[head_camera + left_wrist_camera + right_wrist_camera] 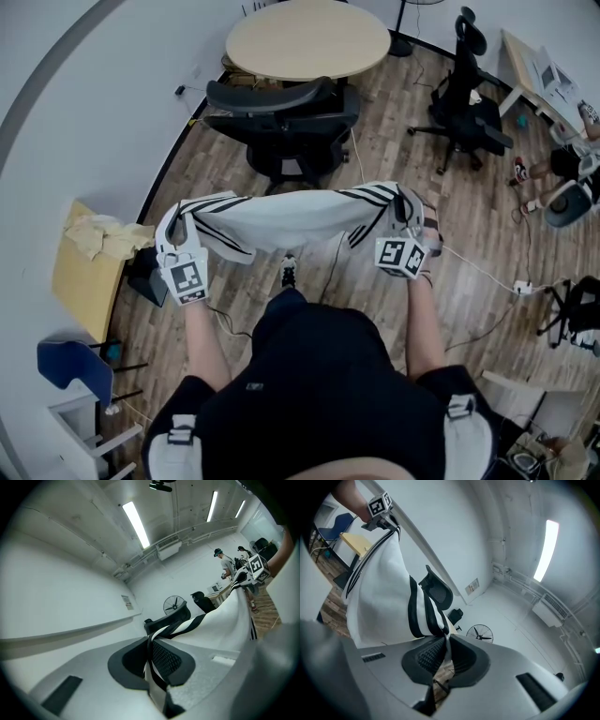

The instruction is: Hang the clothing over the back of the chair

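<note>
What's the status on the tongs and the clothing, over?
Left tongs shut on clothing, right tongs too. Clothing spread between them, not yet on chair. Nothing seen in the way.

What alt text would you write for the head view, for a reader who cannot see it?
Seen from above, a person holds a white garment with black stripes stretched between the left claw and right claw, each shut on one end. A black office chair stands ahead on the wooden floor, before a round table.
</note>
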The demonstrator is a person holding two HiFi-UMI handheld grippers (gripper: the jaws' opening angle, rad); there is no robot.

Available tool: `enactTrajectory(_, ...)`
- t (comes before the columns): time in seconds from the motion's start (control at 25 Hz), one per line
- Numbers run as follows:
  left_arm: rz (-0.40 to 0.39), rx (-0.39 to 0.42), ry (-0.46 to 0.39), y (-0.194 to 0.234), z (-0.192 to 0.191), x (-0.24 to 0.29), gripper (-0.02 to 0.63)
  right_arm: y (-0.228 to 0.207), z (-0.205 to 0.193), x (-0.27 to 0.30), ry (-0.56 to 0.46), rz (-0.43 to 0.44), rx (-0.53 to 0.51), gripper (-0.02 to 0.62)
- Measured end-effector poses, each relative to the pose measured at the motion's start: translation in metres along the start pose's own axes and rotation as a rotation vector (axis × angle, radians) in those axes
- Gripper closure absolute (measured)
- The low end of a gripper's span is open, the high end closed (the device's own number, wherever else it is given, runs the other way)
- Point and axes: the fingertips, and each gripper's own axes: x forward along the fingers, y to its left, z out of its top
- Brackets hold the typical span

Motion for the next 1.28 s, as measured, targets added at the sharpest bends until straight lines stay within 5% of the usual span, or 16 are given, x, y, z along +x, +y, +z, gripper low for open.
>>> enactTrajectory(1.08, -0.045, 0.053, -0.11, 0.105, 0.011, 0.211, 0.597, -0.049, 0.085, 0.166, 0.037, -0.178, 0.016, 0.586)
enactTrajectory(1.28, -0.059, 0.071, -0.118, 0.111, 0.016, 0.213, 0.597, -0.059, 0.095, 0.163, 0.029, -0.213, 0.013, 0.586)
